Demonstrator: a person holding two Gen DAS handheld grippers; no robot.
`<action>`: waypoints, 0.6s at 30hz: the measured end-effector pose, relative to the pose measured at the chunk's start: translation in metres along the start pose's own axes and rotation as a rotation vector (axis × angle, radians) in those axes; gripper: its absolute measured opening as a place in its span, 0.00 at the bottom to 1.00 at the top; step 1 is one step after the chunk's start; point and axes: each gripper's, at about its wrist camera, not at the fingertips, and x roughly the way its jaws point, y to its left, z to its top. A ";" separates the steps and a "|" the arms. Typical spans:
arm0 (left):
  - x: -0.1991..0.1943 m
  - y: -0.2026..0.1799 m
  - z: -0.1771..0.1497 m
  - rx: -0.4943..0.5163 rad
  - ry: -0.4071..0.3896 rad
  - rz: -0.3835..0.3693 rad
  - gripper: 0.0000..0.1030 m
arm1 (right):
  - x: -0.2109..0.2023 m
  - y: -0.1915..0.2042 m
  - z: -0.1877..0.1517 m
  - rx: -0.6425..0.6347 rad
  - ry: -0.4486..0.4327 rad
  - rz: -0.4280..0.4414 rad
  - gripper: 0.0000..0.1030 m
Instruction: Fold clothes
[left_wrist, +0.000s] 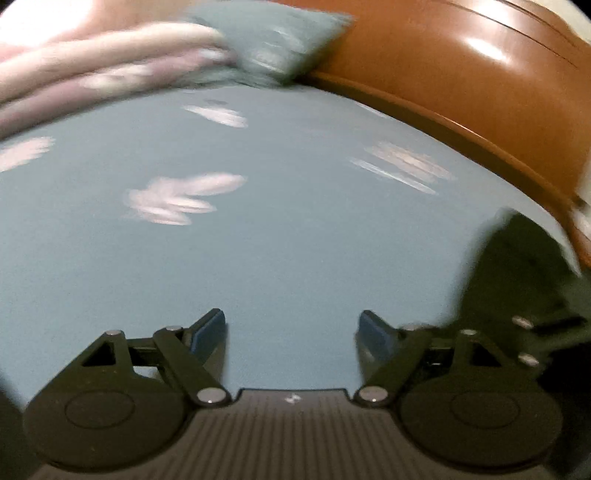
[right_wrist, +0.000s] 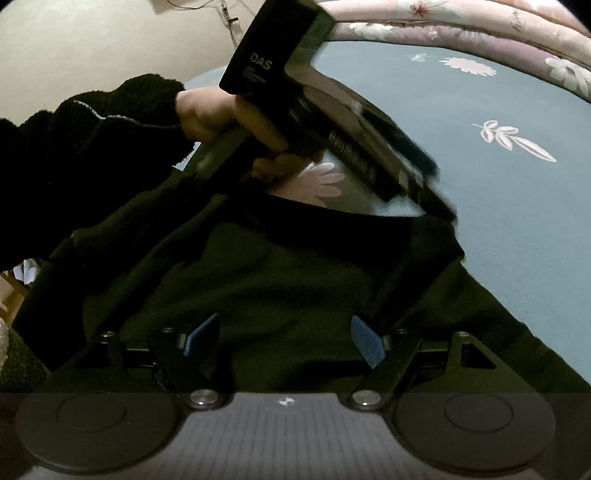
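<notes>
On the blue floral bedsheet (right_wrist: 517, 236) lies a dark green garment (right_wrist: 280, 288), spread flat across the near part of the bed in the right wrist view, where it fills the lower middle of the picture. Above that cloth hangs the right gripper (right_wrist: 284, 339), its 2 blue-padded jaws spread apart with nothing pinched between them. Farther off and to the left, a hand (right_wrist: 221, 118) in a black fuzzy sleeve (right_wrist: 92, 140) grips the handle of the left gripper (left_wrist: 291, 332). From its own blurred camera, that tool's jaws stand released over bare sheet, with an edge of the garment at the right. Along the far side lie a folded pink floral quilt (right_wrist: 498, 33) and a blue pillow (left_wrist: 273, 40). A brown wooden bed frame (left_wrist: 461, 81) curves along the far right edge.
</notes>
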 end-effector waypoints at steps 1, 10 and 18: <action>-0.006 0.007 0.000 -0.042 -0.005 0.002 0.75 | 0.002 -0.001 0.000 0.002 -0.002 0.000 0.80; -0.020 -0.040 -0.015 0.093 0.076 -0.104 0.77 | 0.008 -0.009 0.011 -0.014 -0.015 0.000 0.80; -0.036 -0.074 -0.034 0.254 0.036 -0.102 0.77 | -0.025 -0.031 0.014 0.064 -0.154 0.026 0.81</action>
